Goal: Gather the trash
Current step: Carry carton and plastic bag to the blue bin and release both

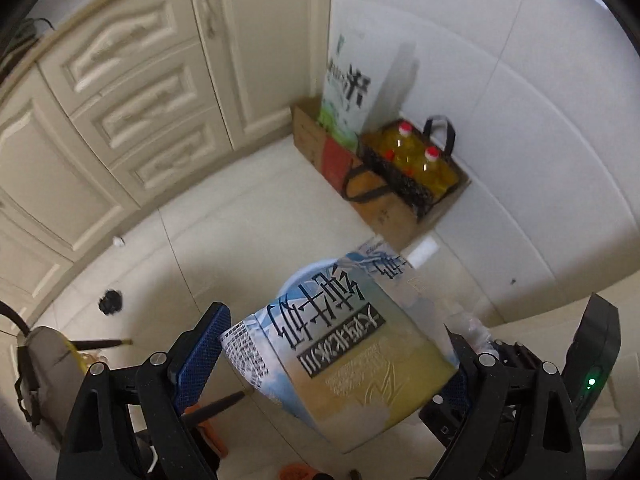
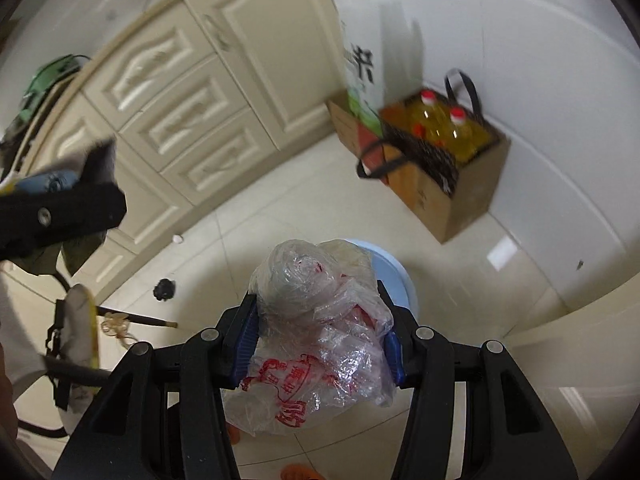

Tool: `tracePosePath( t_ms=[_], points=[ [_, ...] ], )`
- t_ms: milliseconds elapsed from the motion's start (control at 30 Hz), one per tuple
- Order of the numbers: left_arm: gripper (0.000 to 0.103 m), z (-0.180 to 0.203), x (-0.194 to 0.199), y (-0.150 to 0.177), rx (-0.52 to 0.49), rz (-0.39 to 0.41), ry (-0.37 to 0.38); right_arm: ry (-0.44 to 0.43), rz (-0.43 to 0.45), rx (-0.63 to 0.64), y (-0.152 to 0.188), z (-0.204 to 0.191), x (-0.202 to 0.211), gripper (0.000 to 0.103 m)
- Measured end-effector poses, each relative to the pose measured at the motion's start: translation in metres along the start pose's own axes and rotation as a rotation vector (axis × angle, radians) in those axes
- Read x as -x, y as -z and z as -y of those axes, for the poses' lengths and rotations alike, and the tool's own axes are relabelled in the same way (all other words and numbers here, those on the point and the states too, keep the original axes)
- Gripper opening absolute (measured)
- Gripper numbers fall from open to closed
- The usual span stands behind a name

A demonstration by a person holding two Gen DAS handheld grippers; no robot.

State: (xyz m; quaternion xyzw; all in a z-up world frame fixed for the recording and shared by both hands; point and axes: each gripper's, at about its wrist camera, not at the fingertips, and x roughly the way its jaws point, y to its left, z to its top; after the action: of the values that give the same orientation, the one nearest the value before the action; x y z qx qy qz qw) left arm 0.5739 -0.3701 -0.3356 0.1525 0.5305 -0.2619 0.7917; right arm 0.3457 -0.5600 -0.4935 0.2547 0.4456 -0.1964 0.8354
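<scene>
Your left gripper [image 1: 340, 364] clasped a blue-and-yellow printed plastic package [image 1: 340, 356], its long axis slanting up toward the wall; your right gripper [image 2: 318, 344] squeezed a crumpled clear plastic bag [image 2: 320, 320]; both hung over the pale blue round bin [image 2: 394, 276], so releasing seemed next.

The right gripper [image 2: 318, 344] is clamping a crumpled plastic bag [image 2: 320, 328] between its fingers, hanging just over a blue bin [image 2: 394, 276] ahead of the tips.
</scene>
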Motion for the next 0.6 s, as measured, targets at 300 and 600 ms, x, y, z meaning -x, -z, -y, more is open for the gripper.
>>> tracePosePath(
  t_ms=[300,600],
  points=[
    [0.09,-0.025,-0.055,-0.043,0.05,-0.053,0.01,0.007,-0.035,-0.025,-0.003,0.012,-0.046,0.053],
    [0.097,-0.016,-0.036,-0.032,0.039,-0.004,0.054,0.034,-0.054,-0.05,-0.003,0.02,-0.051,0.053]
  ],
)
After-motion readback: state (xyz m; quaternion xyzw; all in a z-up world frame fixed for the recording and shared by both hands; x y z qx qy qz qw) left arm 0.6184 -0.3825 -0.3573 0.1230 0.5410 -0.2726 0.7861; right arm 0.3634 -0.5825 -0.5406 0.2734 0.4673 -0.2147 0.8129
